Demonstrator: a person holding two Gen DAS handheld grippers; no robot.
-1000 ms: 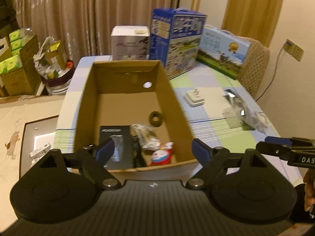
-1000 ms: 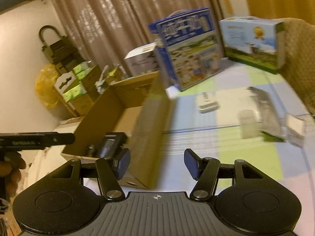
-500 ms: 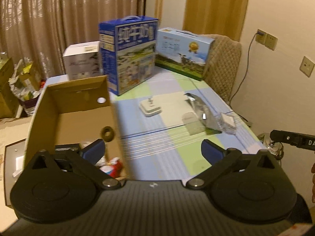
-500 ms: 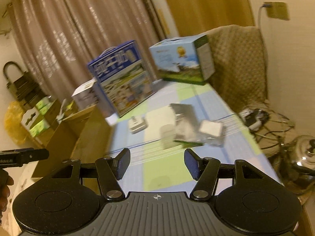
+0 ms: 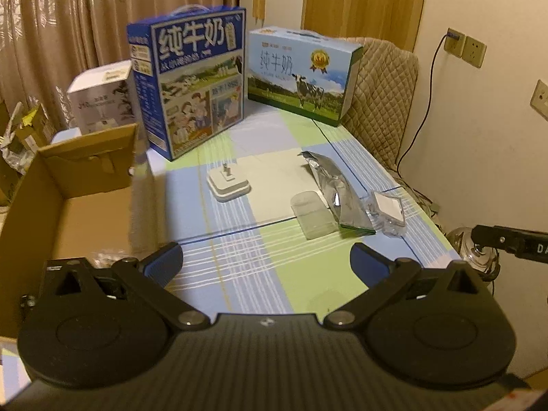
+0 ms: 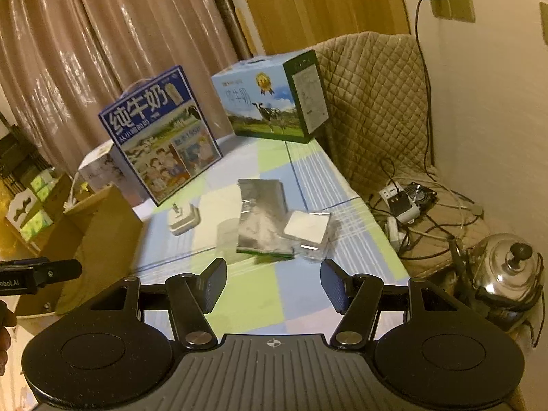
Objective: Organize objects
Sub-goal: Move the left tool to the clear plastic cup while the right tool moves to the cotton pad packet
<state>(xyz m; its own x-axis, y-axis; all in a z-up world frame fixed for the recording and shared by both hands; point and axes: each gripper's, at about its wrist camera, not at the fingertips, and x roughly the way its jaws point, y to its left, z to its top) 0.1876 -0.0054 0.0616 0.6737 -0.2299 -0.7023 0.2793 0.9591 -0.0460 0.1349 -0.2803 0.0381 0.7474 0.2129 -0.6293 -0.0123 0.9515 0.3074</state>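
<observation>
On the checked tablecloth lie a white charger block (image 5: 228,182) (image 6: 183,222), a clear plastic lid (image 5: 312,214) (image 6: 228,234), a silver foil pouch (image 5: 337,193) (image 6: 261,221) and a clear packet with a white square (image 5: 388,210) (image 6: 308,231). An open cardboard box (image 5: 68,185) (image 6: 102,226) stands at the left. My left gripper (image 5: 266,263) is open and empty above the near table. My right gripper (image 6: 273,286) is open and empty, short of the pouch and packet.
Two milk cartons, a blue one (image 5: 191,78) (image 6: 161,133) and a light one (image 5: 301,75) (image 6: 270,102), and a white box (image 5: 102,96) stand at the back. A quilted chair (image 6: 376,102), cables and a steel kettle (image 6: 507,270) are right of the table.
Both grippers have swung right, away from the cardboard box and toward the loose items on the cloth. Both stayed open and empty.
</observation>
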